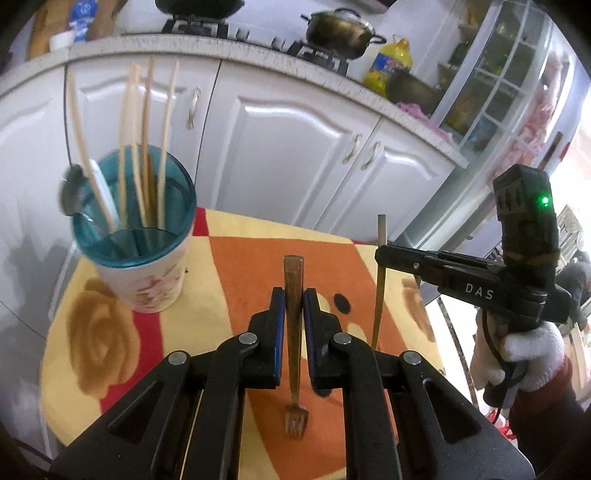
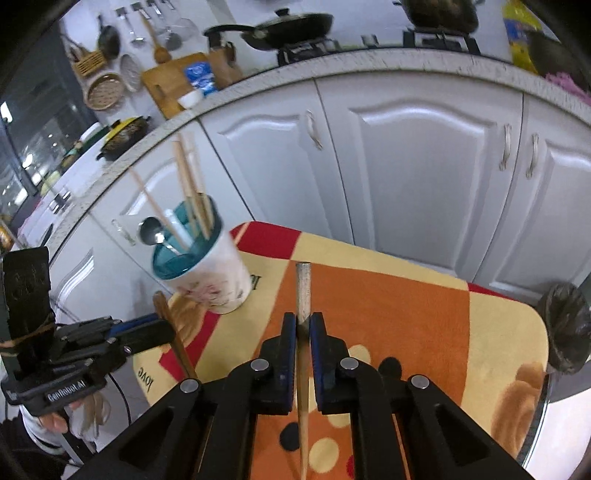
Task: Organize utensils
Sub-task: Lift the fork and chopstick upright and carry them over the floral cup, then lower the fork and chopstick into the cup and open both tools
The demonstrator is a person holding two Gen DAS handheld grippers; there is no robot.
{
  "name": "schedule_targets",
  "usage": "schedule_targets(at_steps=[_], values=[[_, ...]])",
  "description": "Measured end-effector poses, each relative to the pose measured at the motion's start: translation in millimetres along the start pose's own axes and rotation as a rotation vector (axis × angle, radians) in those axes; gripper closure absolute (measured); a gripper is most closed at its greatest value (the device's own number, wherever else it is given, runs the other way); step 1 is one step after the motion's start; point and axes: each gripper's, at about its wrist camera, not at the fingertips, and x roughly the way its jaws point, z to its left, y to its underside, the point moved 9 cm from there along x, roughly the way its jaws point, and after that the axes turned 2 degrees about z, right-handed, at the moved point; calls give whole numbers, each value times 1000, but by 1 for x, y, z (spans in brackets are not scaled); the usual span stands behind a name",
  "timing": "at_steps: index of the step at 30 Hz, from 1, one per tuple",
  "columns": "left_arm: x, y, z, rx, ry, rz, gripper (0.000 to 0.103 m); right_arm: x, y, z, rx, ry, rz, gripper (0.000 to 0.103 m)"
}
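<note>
Left wrist view: left tool [image 1: 294, 301] clamped on a brown metal fork [image 1: 294, 332], tines down, above the orange-and-cream patterned worktop [image 1: 236, 266]; teal-rimmed white utensil cup [image 1: 138, 254] stands left.

Right wrist view: right tool [image 2: 303, 325] clamped on a single wooden chopstick [image 2: 303, 295], raised over the worktop.

Kitchen interior, cabinet run behind a small table.
White panelled cabinet doors [image 2: 417, 177] with curved handles under a speckled pale countertop [image 2: 332, 64]; gas stove [image 1: 258, 35] carrying a lidded pot [image 1: 338, 31] and frying pan [image 2: 291, 27]; yellow oil bottle [image 1: 391, 61]; cutting board [image 2: 170, 79]; hanging baskets [image 2: 103, 90]; glazed shelving [image 1: 495, 74]; orange-and-cream patterned table cover [image 2: 388, 314].
</note>
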Motion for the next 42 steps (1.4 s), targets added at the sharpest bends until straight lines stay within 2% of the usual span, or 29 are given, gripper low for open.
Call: schedule_targets(at_steps=[6,13,22,27,34,42], values=[[-37,-2,-1,17,-17,-59,95,-26,-2,18,-43,-9,-47,96],[-70,-19,3,28,-39,-125,95,-45,-22,37,-89,-19,-109,96],[-128,-79,21,32,-86,-250,95,-67,-76,72,-149,-72,-194,96],[-151,-114,35,44,-139,-326,95,-75,-112,94,-190,-94,-231,96],[-143,-152,66,23,-209,-357,95,-69,-157,129,-243,-111,-262,96],[-116,-144,88,-9,-240,-320,95,-24,-177,147,-270,-109,-223,96]])
